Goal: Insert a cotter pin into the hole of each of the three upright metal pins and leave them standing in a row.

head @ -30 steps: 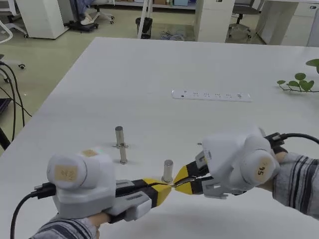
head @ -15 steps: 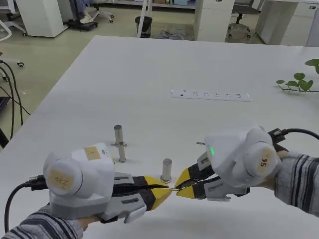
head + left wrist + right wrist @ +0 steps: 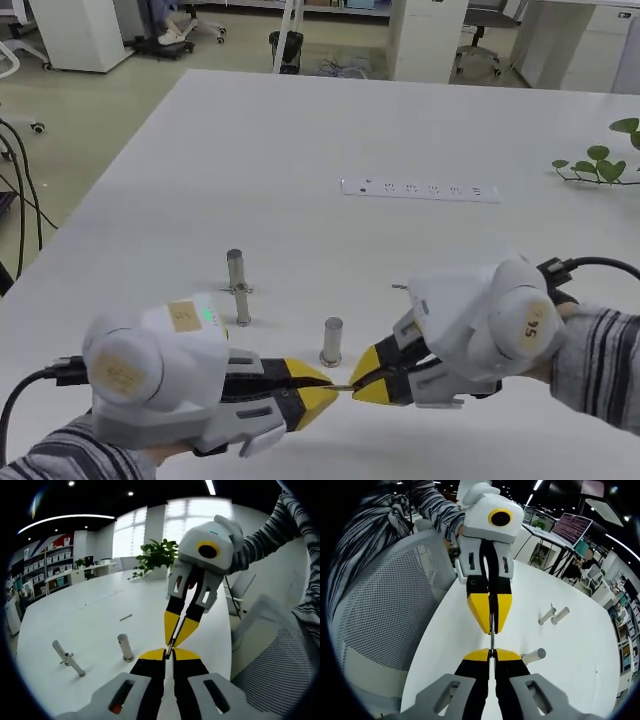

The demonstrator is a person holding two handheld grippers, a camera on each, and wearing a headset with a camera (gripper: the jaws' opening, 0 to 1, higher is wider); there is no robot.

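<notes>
drawn slightly back from the near pin (image 3: 331,340); left tongs (image 3: 169,653), right tongs (image 3: 490,653) — both pinch one cotter pin (image 3: 491,632)

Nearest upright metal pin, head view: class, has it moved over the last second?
No. The nearest upright metal pin keeps the same position relative to the power strip.

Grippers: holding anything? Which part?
A cotter pin: one end is pinched in the left gripper, the other end in the right gripper, and it spans the gap between them.
</notes>
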